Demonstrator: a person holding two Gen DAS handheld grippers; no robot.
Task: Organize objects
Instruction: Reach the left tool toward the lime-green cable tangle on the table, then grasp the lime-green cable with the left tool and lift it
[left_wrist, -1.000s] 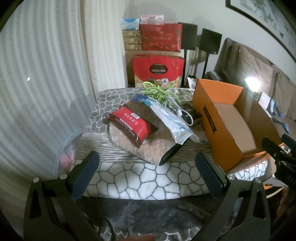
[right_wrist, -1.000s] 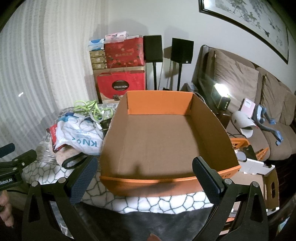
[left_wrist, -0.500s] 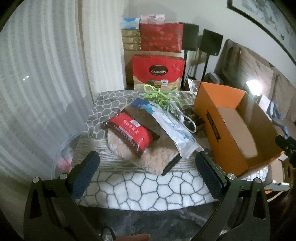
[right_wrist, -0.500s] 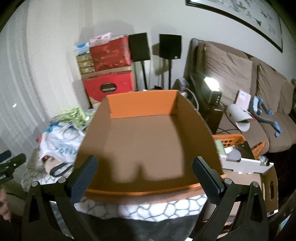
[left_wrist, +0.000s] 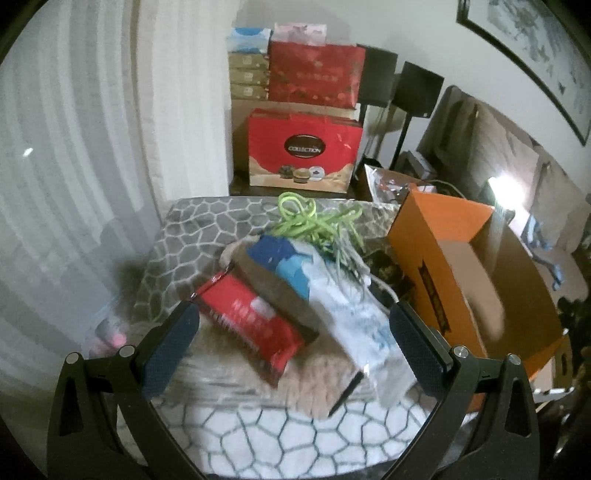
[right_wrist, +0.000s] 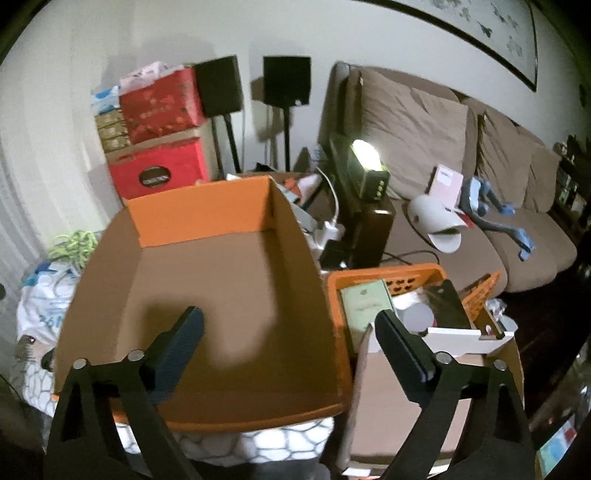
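A pile of objects lies on the patterned table: a red snack packet, a brown flat pack, a white and blue plastic bag and green cord, on a beige fuzzy pad. An empty orange cardboard box stands at the table's right. My left gripper is open and empty, just in front of the pile. My right gripper is open and empty, above the front right of the orange box.
Red gift boxes and speakers stand behind the table. A white curtain hangs at the left. An orange crate and a cardboard box with items sit right of the orange box. A brown sofa lies beyond.
My left gripper has moved forward toward the pile, which now looks larger. My right gripper has moved forward and to the right over the orange box. Both stay open.
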